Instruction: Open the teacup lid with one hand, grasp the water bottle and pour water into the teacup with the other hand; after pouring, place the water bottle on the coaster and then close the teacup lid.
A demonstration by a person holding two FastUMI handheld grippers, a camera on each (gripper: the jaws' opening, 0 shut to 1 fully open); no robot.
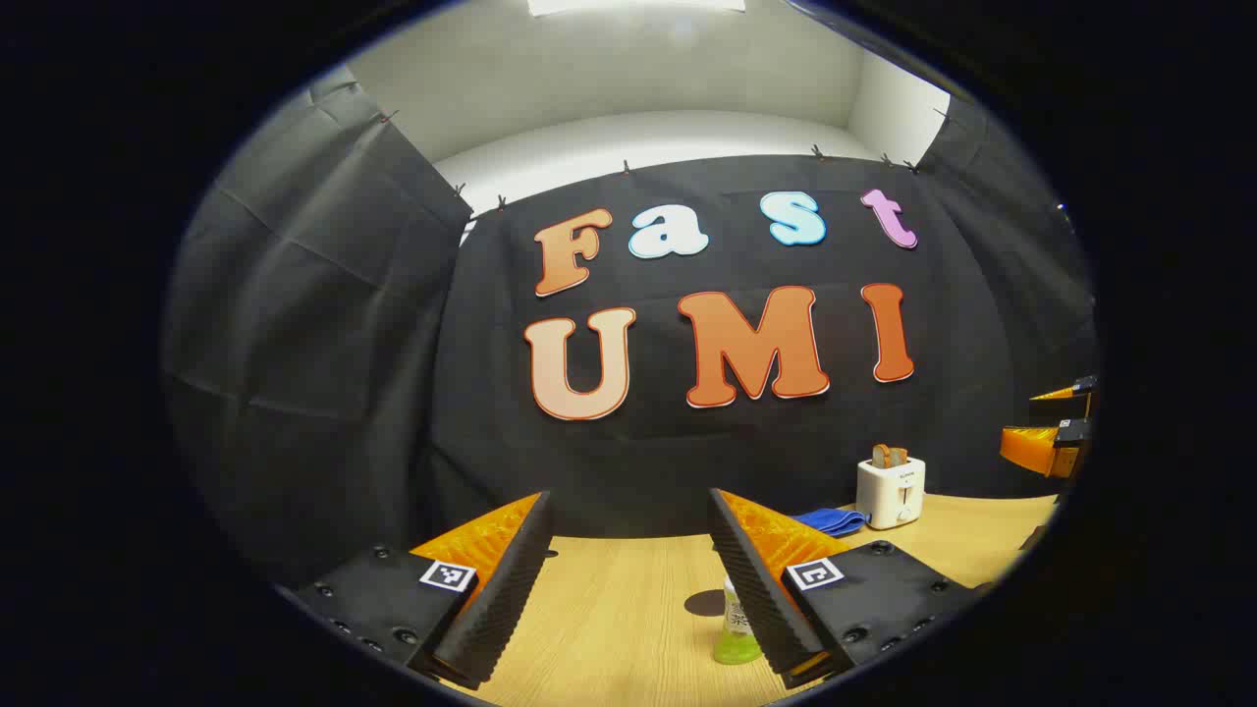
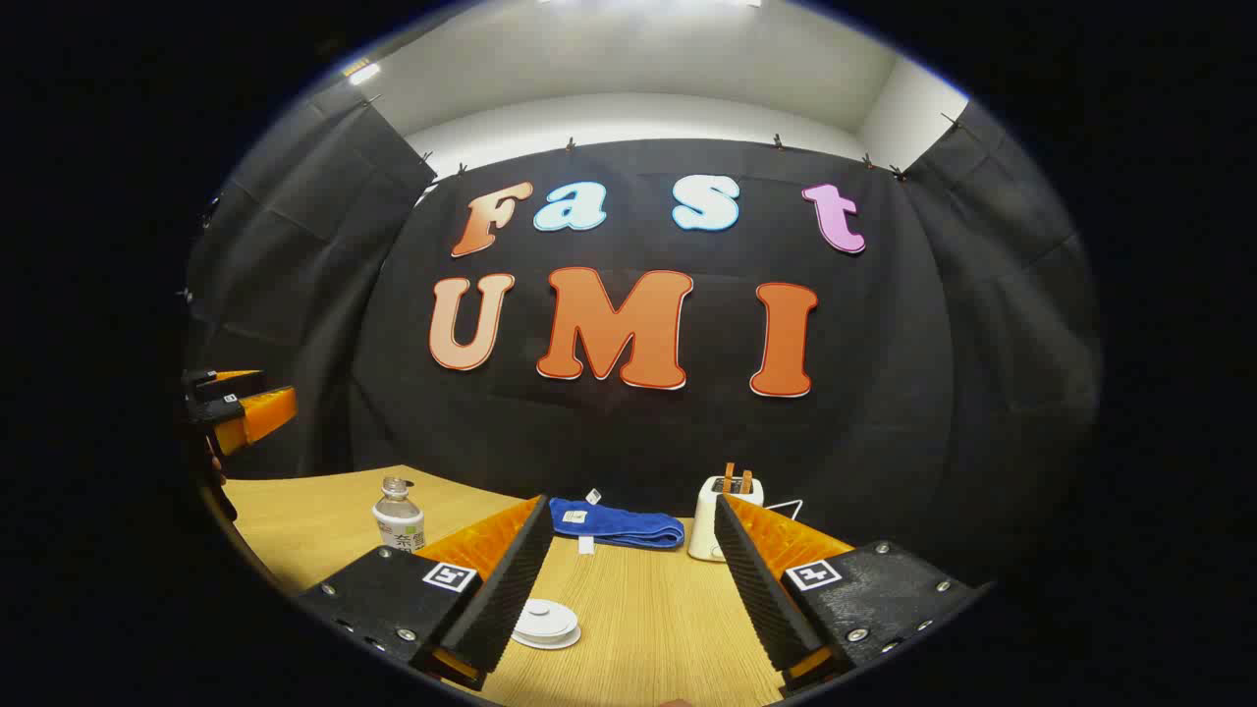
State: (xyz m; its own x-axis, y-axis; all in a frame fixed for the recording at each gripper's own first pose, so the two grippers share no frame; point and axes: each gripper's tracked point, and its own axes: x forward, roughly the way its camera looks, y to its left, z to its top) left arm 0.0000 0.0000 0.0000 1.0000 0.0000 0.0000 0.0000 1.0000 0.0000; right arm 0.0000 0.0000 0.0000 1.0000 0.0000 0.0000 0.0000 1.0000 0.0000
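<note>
Right gripper view: toaster (image 2: pixel 711 520), blue cloth (image 2: pixel 619 523) behind teacup lid (image 2: pixel 546 622) | both jaws spread, empty

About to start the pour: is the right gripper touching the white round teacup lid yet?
Apart. In the right gripper view, the right gripper is open above the wooden table, and the white round teacup lid sits beside its left finger with bare wood showing between.
</note>
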